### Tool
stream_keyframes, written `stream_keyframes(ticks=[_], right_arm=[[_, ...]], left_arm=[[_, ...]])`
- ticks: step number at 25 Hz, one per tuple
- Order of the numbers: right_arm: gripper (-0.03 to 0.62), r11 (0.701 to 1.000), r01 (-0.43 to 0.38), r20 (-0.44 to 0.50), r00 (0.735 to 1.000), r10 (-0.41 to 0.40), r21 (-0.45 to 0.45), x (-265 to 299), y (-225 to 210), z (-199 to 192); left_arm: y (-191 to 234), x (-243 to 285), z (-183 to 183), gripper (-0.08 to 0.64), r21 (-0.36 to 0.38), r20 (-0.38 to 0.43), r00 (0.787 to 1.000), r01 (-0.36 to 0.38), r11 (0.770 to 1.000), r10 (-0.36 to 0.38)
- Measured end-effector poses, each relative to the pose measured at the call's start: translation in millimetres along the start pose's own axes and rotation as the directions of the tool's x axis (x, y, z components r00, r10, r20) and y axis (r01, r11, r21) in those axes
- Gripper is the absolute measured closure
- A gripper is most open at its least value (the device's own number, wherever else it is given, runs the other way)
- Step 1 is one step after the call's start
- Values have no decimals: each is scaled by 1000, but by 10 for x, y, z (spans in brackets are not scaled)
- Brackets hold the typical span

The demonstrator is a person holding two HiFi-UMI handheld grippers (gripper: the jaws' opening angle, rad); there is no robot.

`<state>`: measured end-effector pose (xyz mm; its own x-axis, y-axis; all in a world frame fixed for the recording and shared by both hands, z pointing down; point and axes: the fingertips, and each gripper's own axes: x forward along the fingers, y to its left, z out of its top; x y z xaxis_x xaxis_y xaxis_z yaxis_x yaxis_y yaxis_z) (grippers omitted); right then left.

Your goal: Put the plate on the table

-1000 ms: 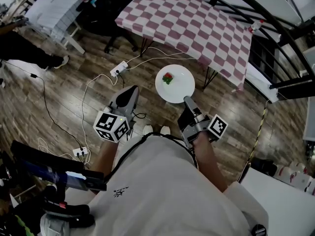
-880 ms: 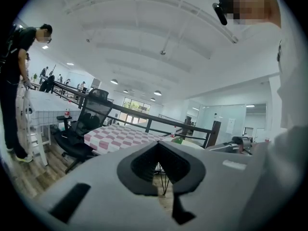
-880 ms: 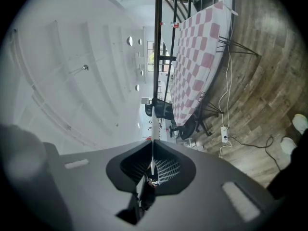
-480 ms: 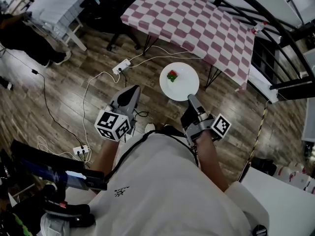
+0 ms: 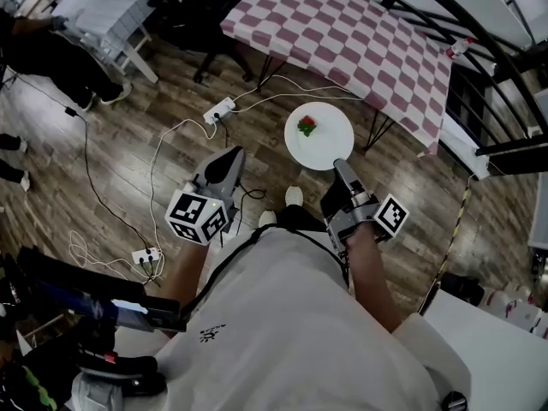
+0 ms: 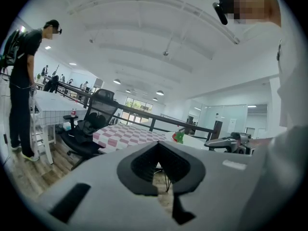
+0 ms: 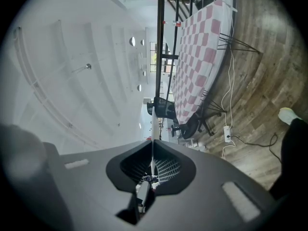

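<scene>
**Plate short of the bench**

My right tongs clamp the plate's near rim. It hangs over open floor, bench edge just beyond. My left tongs are closed, empty.

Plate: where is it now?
Head view, right of centre: the plate is clamped by its near rim in the right claw, above the wood floor, short of the checkered table.
</scene>
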<state>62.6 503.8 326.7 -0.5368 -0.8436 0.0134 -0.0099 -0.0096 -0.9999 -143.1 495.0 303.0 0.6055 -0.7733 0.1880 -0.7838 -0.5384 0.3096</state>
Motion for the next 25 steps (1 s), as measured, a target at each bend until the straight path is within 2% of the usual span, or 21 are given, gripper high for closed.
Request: stream_keyframes(ticks=[13,25], right_arm=[[574,1000,14,-12,1000,-14,0,221,-28,111],[574,1000,8,-46,999,-7,11,872,-101,747]], left_arm=[[171,136,-12,558,-25,2,1000,-21,999,21],[436,880,220,558,-14,-4,998,-57,998,56]])
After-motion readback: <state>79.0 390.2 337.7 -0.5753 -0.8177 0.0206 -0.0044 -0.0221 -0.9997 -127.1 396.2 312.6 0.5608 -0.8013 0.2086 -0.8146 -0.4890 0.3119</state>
